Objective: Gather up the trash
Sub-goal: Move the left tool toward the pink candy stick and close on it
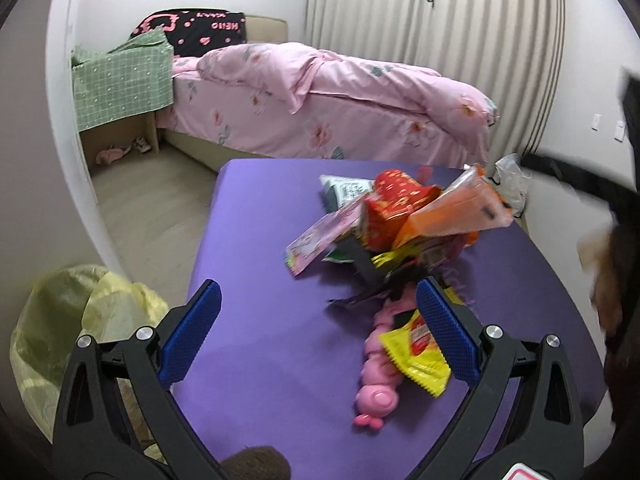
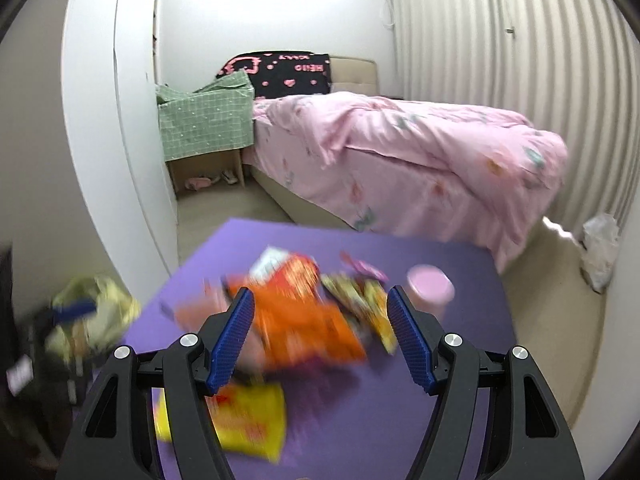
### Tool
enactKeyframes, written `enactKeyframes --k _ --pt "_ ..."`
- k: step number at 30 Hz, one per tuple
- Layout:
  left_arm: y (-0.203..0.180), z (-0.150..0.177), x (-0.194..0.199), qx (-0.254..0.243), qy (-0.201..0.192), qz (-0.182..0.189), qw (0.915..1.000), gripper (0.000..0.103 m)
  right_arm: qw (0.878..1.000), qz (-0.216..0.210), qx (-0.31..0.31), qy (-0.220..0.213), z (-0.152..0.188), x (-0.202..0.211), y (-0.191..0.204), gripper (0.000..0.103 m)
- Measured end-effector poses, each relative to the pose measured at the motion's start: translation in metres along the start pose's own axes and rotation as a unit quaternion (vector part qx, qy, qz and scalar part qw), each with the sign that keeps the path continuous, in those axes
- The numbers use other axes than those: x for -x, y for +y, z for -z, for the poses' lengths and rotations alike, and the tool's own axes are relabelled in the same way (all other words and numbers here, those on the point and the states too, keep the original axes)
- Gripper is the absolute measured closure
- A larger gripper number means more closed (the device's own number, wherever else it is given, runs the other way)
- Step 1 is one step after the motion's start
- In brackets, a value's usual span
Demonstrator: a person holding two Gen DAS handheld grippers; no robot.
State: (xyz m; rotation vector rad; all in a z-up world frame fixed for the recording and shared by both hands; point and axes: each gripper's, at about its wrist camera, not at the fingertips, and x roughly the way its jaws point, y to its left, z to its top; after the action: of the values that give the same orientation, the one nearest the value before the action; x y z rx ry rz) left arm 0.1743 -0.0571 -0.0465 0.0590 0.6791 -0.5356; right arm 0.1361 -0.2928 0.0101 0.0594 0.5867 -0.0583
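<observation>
Pink-quilted bed behind. Purple table carries a heap of snack wrappers; a pink toy lies beside a yellow wrapper. Yellow-green trash bag at left. Left gripper and right gripper both spread wide, empty.

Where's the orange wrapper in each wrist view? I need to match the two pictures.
Left wrist: orange wrapper sits right of centre, on top of the trash pile on the purple table, beyond the open gripper.
Right wrist: orange wrapper, blurred, lies at centre between the open gripper's fingers.
Shared landmark: the pink bed behind the table.
</observation>
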Motion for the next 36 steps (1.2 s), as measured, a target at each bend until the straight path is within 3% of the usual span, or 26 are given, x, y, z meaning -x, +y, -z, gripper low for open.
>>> enactKeyframes --k 3,5,8,12,16,20,22,26,28,31,36 --pt "0.01 0.002 0.004 0.009 0.0 0.001 1.0 0.013 0.999 0.003 0.014 0.036 -0.015 -0.042 0.011 0.038" --pt "0.017 0.0 0.004 0.016 -0.003 0.002 0.9999 0.013 0.997 0.014 0.029 0.068 -0.004 -0.059 0.014 0.038" --pt "0.027 -0.003 0.002 0.028 -0.008 0.012 0.9995 0.013 0.996 0.007 0.027 0.087 0.024 -0.058 0.009 0.038" --pt "0.03 -0.005 -0.018 0.033 0.008 0.036 0.9988 0.017 0.993 0.031 0.033 0.113 0.063 -0.054 0.002 0.038" --pt "0.027 -0.006 -0.03 0.033 0.02 0.055 0.9977 0.019 0.99 0.029 0.006 0.136 0.085 -0.051 -0.012 0.038" --pt "0.024 -0.013 -0.033 0.024 0.022 0.072 0.9969 0.019 0.988 0.057 0.014 0.146 0.093 -0.047 -0.025 0.038" --pt "0.021 -0.024 -0.033 0.011 0.019 0.098 0.995 0.019 0.986 0.078 0.021 0.148 0.097 -0.044 -0.033 0.038" --pt "0.011 -0.049 -0.046 -0.027 0.001 0.127 0.9915 0.019 0.989 0.084 -0.009 0.125 0.093 -0.026 -0.051 0.038" --pt "0.013 -0.058 -0.061 -0.026 0.005 0.125 0.9918 0.019 0.99 0.091 -0.016 0.108 0.089 -0.019 -0.055 0.038" --pt "0.013 -0.069 -0.097 -0.028 0.028 0.092 0.9949 0.02 0.991 0.1 -0.013 0.088 0.084 -0.01 -0.056 0.038" --pt "0.019 -0.072 -0.165 -0.009 0.096 0.031 0.9949 0.043 0.992 0.101 -0.013 0.076 0.078 -0.009 -0.057 0.038"
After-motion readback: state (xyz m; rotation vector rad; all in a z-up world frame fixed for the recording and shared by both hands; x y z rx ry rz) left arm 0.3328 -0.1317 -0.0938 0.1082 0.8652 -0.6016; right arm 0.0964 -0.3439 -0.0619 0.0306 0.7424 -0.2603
